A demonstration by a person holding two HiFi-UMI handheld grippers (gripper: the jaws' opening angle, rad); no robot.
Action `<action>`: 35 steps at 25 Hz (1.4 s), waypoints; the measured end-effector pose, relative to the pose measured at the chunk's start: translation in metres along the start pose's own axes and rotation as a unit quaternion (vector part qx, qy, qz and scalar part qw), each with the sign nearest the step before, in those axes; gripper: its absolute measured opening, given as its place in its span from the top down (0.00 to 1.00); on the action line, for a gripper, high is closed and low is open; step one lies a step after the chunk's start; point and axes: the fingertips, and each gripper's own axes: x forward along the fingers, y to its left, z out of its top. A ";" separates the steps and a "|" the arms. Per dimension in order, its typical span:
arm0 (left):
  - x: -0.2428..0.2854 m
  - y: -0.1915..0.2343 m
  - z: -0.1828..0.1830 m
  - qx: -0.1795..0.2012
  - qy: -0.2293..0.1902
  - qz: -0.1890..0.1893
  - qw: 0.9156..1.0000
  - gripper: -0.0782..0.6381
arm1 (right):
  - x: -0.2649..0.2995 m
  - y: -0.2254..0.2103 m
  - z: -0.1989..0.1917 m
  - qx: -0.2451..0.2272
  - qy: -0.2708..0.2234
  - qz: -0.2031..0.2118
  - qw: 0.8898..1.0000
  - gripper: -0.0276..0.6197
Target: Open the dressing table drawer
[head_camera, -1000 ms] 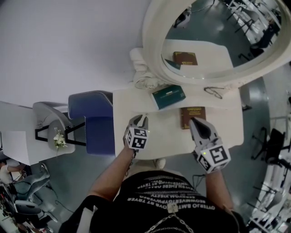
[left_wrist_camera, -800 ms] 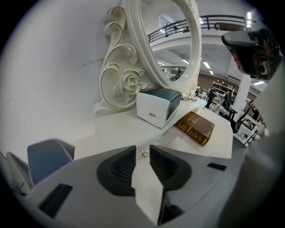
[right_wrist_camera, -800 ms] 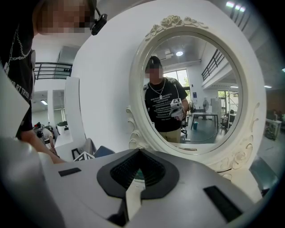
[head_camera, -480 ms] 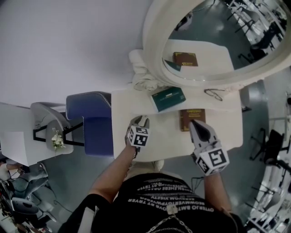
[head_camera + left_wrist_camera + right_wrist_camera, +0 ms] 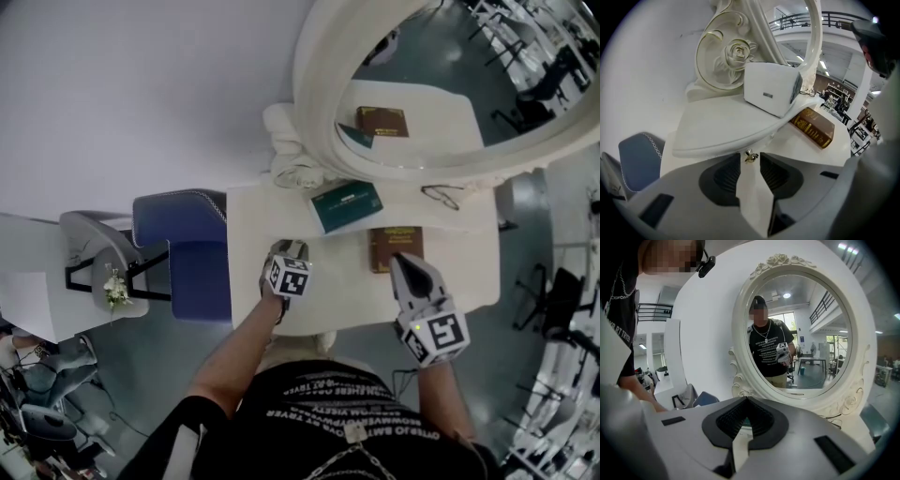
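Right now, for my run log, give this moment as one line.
left gripper: open, drawer knob between jaws | right gripper: shut, empty, facing mirror | stage: knob not yet gripped

No word or number I can read for sure.

- My black shirt (image 5: 349, 405): rows of white block letters, upside down to head camera, too blurred to spell. Same shirt reflected in mirror (image 5: 739, 324): print too small.
- Brown book (image 5: 816, 129), in front of mirror: gilt lettering on spine, illegible.
- Box (image 5: 765, 90), at foot of mirror: small dark label on white end, unreadable.
- Cubes on my left gripper (image 5: 286, 246) and right gripper (image 5: 403, 261), in front of mirror: black-and-white square markers, pattern only, no letters or digits.
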 end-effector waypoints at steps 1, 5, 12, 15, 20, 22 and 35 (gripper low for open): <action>0.002 -0.001 -0.001 -0.003 0.001 -0.002 1.000 0.73 | -0.001 0.000 -0.001 0.001 0.001 0.000 1.000 0.95; 0.012 -0.002 -0.006 -0.009 0.008 -0.003 1.000 0.73 | -0.002 0.002 -0.006 0.006 0.004 0.004 1.000 0.95; 0.018 -0.002 -0.009 -0.026 0.029 -0.007 0.999 0.73 | -0.005 0.007 -0.012 0.009 0.007 0.007 1.000 0.95; 0.015 0.001 -0.005 -0.032 0.028 -0.002 0.999 0.73 | -0.008 0.009 -0.016 0.008 0.009 0.009 1.000 0.95; 0.020 -0.002 -0.009 -0.047 0.024 -0.006 0.999 0.75 | -0.014 0.010 -0.019 0.012 0.012 0.010 1.000 0.95; 0.019 -0.002 -0.008 -0.047 0.023 -0.006 0.999 0.75 | -0.016 0.011 -0.020 0.014 0.011 0.012 1.000 0.95; 0.014 -0.008 -0.016 -0.034 0.028 0.001 0.999 0.76 | -0.044 0.005 -0.024 0.022 0.002 -0.003 1.000 0.95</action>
